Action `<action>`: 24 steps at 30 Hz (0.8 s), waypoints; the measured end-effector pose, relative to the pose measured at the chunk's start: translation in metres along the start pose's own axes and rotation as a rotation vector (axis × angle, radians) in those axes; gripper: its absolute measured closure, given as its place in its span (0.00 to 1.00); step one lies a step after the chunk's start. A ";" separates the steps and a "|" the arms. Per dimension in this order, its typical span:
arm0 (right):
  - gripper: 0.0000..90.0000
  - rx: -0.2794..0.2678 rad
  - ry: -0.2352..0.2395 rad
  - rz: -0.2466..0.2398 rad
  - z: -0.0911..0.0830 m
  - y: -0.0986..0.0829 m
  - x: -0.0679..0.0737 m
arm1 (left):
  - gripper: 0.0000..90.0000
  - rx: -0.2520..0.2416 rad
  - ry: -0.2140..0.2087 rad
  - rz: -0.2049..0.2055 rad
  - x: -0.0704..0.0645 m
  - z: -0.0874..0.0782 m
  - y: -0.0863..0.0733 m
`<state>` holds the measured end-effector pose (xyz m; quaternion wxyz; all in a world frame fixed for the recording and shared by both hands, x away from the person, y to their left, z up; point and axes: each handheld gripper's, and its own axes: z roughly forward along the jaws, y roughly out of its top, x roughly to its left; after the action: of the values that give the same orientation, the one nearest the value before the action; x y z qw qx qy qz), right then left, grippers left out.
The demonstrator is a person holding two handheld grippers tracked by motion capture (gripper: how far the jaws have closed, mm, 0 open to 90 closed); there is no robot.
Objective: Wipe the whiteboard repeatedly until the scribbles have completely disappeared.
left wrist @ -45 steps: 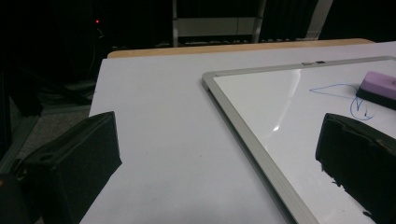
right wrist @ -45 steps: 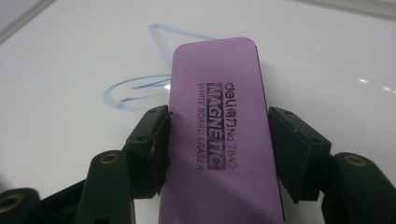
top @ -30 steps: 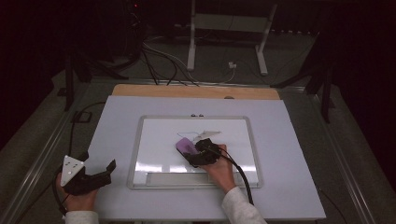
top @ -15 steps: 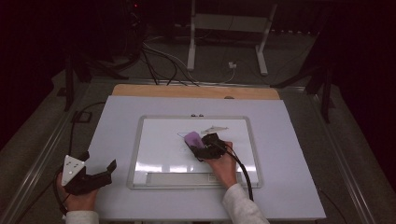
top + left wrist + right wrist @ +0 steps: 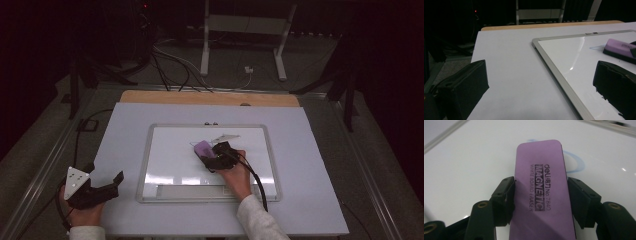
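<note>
Resting near the front-left corner of the bench [image 5: 150,120], the left tool [image 5: 102,190] sits in the person's left hand [image 5: 80,215] with its jaws spread wide and nothing between them, just left of the whiteboard [image 5: 165,170]. That whiteboard lies at the middle of the bench, its metal frame parallel to the front edge. Over the board's centre, toward its far edge, the right tool [image 5: 210,157] clamps both jaws on the long sides of a purple eraser [image 5: 541,187], which lies flat on the white surface over faint blue marker lines [image 5: 576,162].
</note>
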<state>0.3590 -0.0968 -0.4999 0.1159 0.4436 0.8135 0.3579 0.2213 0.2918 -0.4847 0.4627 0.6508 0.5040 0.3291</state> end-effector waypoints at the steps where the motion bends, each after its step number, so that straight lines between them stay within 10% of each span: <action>1: 0.46 -0.003 -0.019 0.023 -0.001 0.000 -0.005 | 0.01 -0.001 0.000 -0.001 0.000 0.000 0.000; 5: 0.46 -0.002 -0.045 0.042 -0.002 0.001 -0.008 | 0.01 0.000 -0.003 0.002 -0.001 0.001 0.000; 16: 0.46 0.012 0.093 -0.052 0.003 -0.002 0.021 | 0.01 0.001 -0.002 0.004 -0.001 0.000 0.000; 24: 0.46 -0.010 -0.025 0.053 0.001 0.000 -0.006 | 0.01 0.000 -0.003 0.001 -0.001 0.001 0.000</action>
<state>0.3630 -0.1012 -0.5008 0.1188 0.4687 0.7981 0.3595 0.2219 0.2911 -0.4849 0.4633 0.6516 0.5030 0.3283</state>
